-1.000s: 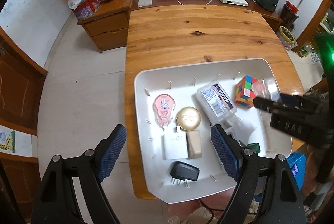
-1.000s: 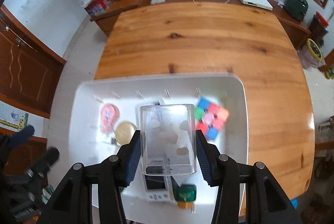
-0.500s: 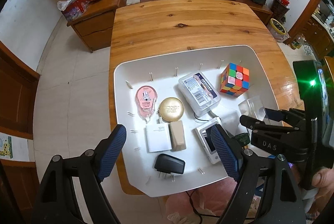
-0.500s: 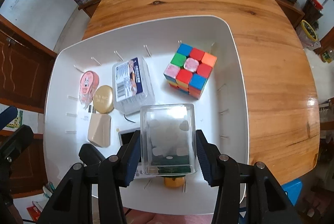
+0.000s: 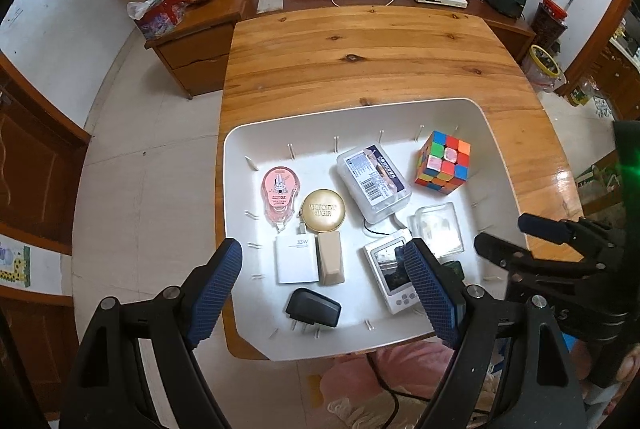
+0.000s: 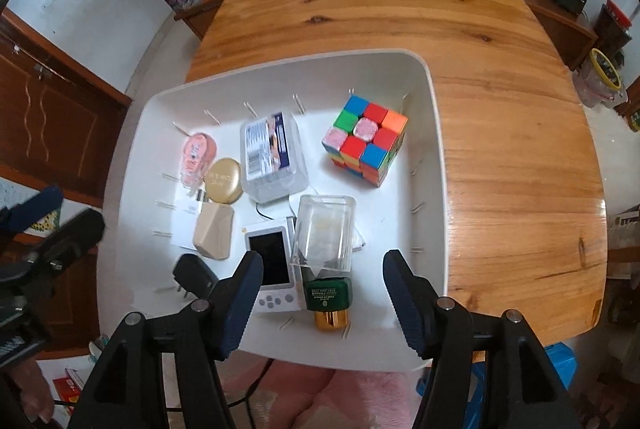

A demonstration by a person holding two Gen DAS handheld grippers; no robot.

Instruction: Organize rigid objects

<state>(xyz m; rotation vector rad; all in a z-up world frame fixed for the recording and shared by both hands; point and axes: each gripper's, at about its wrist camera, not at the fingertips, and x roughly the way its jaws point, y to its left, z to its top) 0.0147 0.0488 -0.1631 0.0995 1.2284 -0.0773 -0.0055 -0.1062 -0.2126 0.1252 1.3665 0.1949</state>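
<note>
Warm orange wooden tabletop [image 5: 360, 49] fills the room's middle, and at its near edge sits a white plastic tray [image 6: 436, 157] with rounded corners. We hold our right gripper [image 6: 322, 293] above the tray's near side; its jaws have just been opening and now stand well apart, with nothing pressed between the pads. The clear plastic box [image 6: 326, 233], which half a second ago was clamped between those blue pads, now lies tilted in the tray just ahead of the fingertips, free of both, leaning over a small green-capped gold bottle [image 6: 328, 303] and touching a white handheld game console [image 6: 274, 265]. Farther ahead stands a multicoloured puzzle cube [image 6: 366, 139], with a clear lidded box bearing a barcode label [image 6: 272, 153] ahead to the left.

Our left gripper [image 5: 328, 289] hangs wide open and holds nothing, as it did a second ago. Between its fingers we see a white charger block [image 5: 296, 259], a beige wedge [image 5: 330, 261] and a black plug adapter [image 5: 312, 309].
</note>
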